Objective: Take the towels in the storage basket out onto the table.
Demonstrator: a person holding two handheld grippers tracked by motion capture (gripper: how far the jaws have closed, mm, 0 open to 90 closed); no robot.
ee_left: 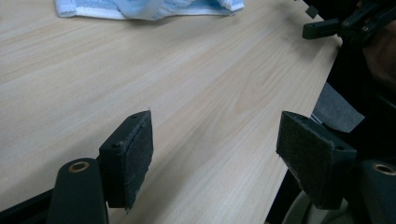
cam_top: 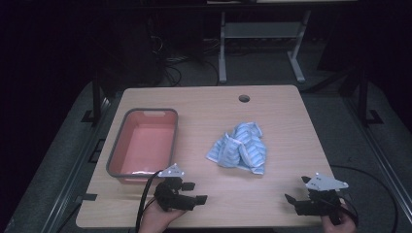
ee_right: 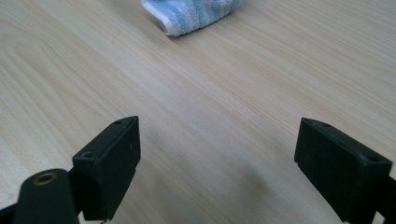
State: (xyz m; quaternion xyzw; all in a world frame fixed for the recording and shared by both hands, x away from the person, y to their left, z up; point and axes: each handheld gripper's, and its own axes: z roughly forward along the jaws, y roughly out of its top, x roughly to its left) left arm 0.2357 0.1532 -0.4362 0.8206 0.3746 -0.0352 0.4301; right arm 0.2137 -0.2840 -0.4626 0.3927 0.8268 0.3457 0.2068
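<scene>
from above, the wooden table (cam_top: pixel 272 194) carries a crumpled blue-striped towel (cam_top: pixel 239 149) near its middle and a grey tub (cam_top: pixel 144 144) with a pink inside off to the left, well apart from the cloth. the left gripper (cam_top: pixel 194 192) sits at the near edge just below the tub's corner, turned toward the right, jaws spread with nothing in them. the right gripper (cam_top: pixel 294 199) waits at the near right corner, aimed left, also spread and empty. both are low over the wood and near the person, as if set to come at the towel from two sides.

in the left gripper view, the left gripper (ee_left: pixel 215 154) shows its two felt pads (ee_left: pixel 135 158) standing wide over bare wood; the towel (ee_left: pixel 149 8) lies far ahead at the top edge, and the right gripper (ee_left: pixel 327 28) pokes in at the upper right.

in the right gripper view, the right gripper (ee_right: pixel 217 168) is just as wide, nothing between the jaws, with a rolled end of the towel (ee_right: pixel 191 14) ahead and apart from it. my guess is the tub is where the cloth is meant to end up.
</scene>
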